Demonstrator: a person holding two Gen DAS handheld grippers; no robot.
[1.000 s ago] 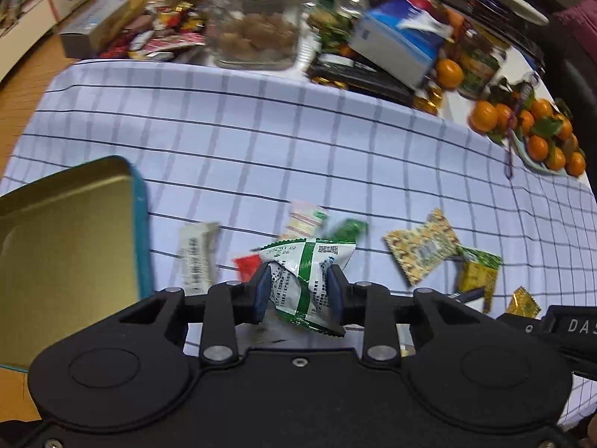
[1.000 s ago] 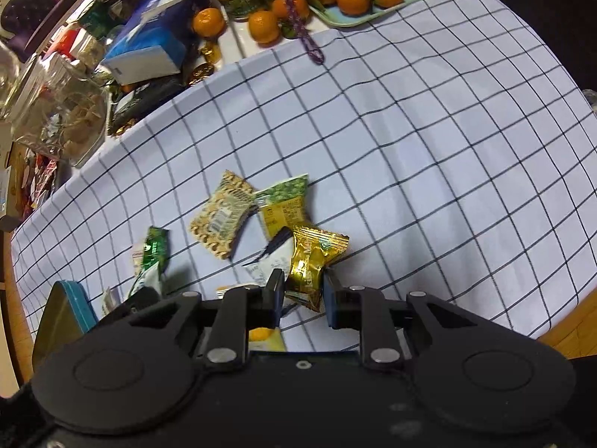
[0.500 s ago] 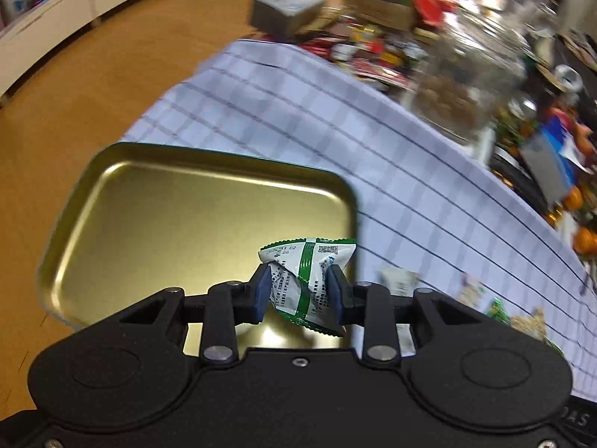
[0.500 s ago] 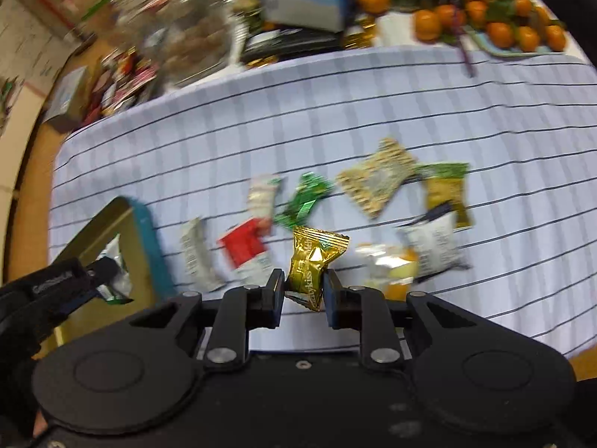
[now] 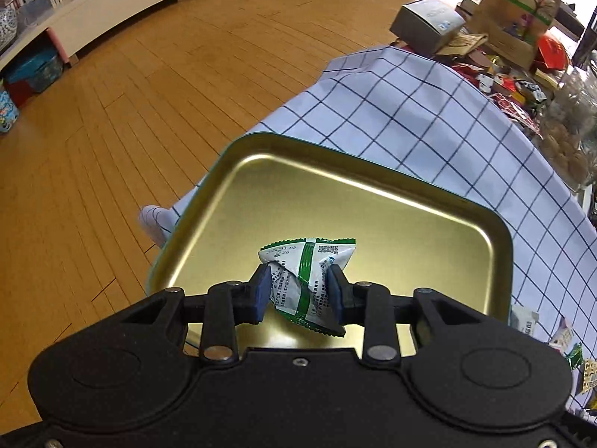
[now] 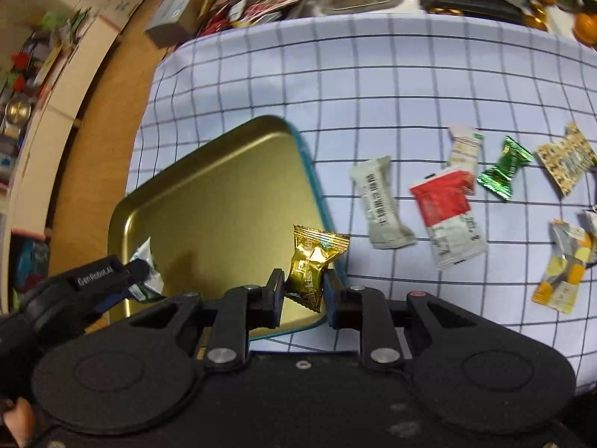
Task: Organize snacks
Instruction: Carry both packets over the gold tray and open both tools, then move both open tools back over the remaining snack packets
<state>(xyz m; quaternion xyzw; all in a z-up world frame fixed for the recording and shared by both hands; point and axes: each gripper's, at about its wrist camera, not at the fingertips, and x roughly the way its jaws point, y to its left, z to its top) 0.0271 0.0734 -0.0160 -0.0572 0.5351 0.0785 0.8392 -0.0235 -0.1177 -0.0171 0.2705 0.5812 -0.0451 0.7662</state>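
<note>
A gold tin tray [image 5: 373,201] with a teal rim [image 6: 224,186] lies at the table's corner on the checked cloth. My left gripper [image 5: 298,293] is shut on a white-and-green snack packet [image 5: 308,280], hanging over the tray's near half. In the right wrist view that left gripper [image 6: 140,280] shows at the tray's left side with the packet in it. My right gripper [image 6: 302,293] is shut on a gold candy [image 6: 313,265], above the tray's right rim.
Several loose snacks lie on the cloth right of the tray: a white bar [image 6: 378,201], a red-and-white packet [image 6: 446,216], a green candy [image 6: 503,173], a yellow packet [image 6: 563,268]. Boxes and a jar [image 5: 571,138] crowd the table's far side. Wooden floor [image 5: 149,93] lies beyond the corner.
Both grippers have swung left from the scattered snacks to the tray, each carrying its snack. The left one now hangs over the tray, the right one at its rim.
</note>
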